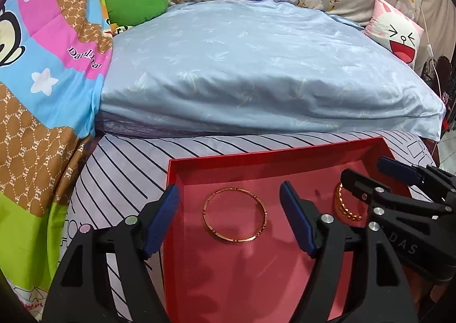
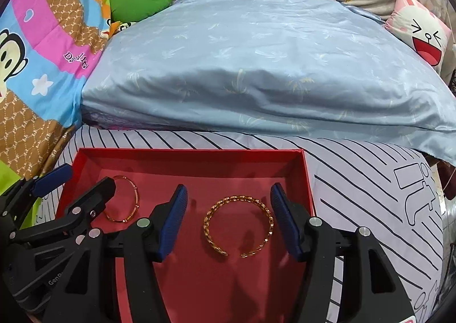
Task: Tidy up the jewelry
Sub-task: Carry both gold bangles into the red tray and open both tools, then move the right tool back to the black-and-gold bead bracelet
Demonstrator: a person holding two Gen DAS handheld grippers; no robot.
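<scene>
Striped bedsheet [image 2: 356, 180] carries your red box [image 2: 188, 155]; both your grippers, left [image 1: 229, 219] and right [image 2: 228, 219], hang released over rose-gold bangle [image 1: 236, 214] and twisted gold cuff [image 2: 238, 226].

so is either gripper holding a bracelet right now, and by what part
Nothing is held. The left gripper is open around the closed bangle, and the right gripper is open around the twisted open cuff. Both lie flat in the red box.

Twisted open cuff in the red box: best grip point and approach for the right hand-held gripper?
Judging by its pose, take the twisted cuff from above, pinching its far closed arc. It lies flat with its gap toward the camera, between the open right hand-held gripper fingers. Avoid the springy free ends.
</scene>
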